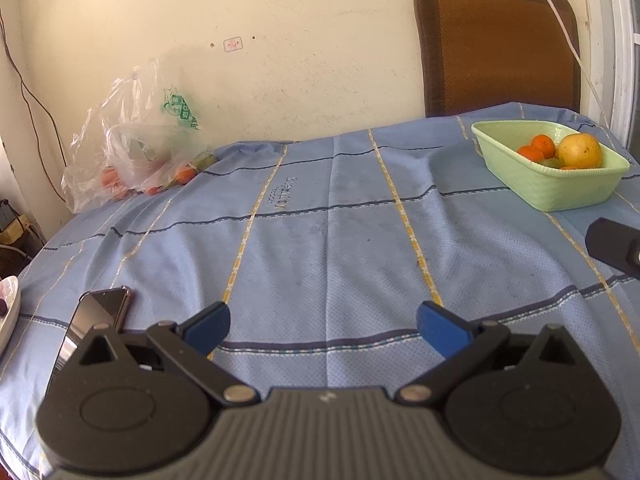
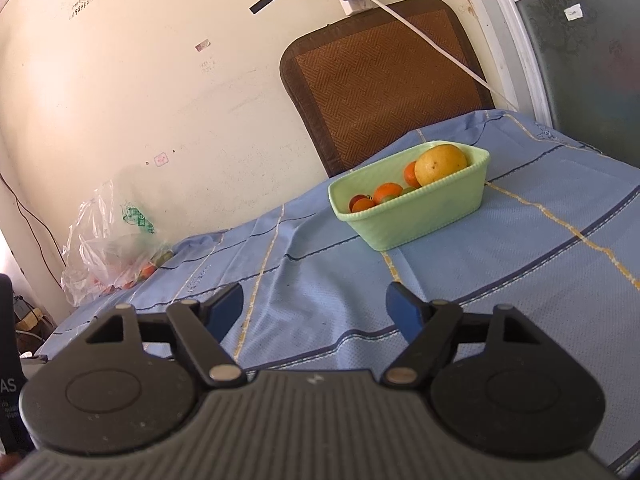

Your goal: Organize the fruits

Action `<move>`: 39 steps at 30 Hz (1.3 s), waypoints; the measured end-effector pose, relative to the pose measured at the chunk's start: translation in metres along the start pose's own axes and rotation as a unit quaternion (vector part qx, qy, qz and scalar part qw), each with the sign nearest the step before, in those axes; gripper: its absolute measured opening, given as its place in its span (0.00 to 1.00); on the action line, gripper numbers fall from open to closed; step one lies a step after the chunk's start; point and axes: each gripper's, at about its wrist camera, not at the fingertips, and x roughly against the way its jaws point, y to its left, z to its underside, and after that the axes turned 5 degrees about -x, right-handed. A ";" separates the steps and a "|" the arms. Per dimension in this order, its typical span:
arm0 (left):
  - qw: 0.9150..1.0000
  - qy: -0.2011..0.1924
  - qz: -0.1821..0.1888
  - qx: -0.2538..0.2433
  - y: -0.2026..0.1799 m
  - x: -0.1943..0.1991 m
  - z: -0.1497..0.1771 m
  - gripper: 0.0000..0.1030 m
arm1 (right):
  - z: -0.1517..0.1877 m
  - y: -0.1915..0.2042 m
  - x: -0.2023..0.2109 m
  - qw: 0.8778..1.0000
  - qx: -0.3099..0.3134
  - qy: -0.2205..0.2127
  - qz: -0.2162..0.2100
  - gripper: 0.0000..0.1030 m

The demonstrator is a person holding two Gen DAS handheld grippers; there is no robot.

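While both grippers (image 1: 323, 330) (image 2: 315, 312) hover spread, empty, blue checked cloth (image 1: 320, 240) covers table; bag (image 1: 136, 140) holds perhaps tangerines.

A matt, finely woven blue checked cloth (image 1: 328, 240) covers the table. The pale green ribbed plastic basket (image 2: 416, 216) looks smooth, the clear plastic bag (image 1: 132, 148) crinkled and glossy, the brown woven mat (image 2: 380, 76) coarse.

Green basket (image 1: 548, 190) of fruit (image 1: 579, 150) sits far from plastic bag (image 1: 132, 152).
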 end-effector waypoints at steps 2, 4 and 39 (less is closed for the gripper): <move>1.000 0.002 0.002 0.004 0.002 0.000 0.000 1.00 | 0.001 0.001 0.000 1.000 0.000 0.003 0.000 0.74; 1.000 0.003 0.000 0.007 0.003 0.000 0.000 1.00 | 0.002 0.002 -0.001 1.000 0.001 0.006 0.000 0.73; 1.000 0.001 0.007 0.007 0.000 0.003 -0.004 1.00 | -0.006 0.003 0.005 1.000 0.009 -0.010 -0.012 0.73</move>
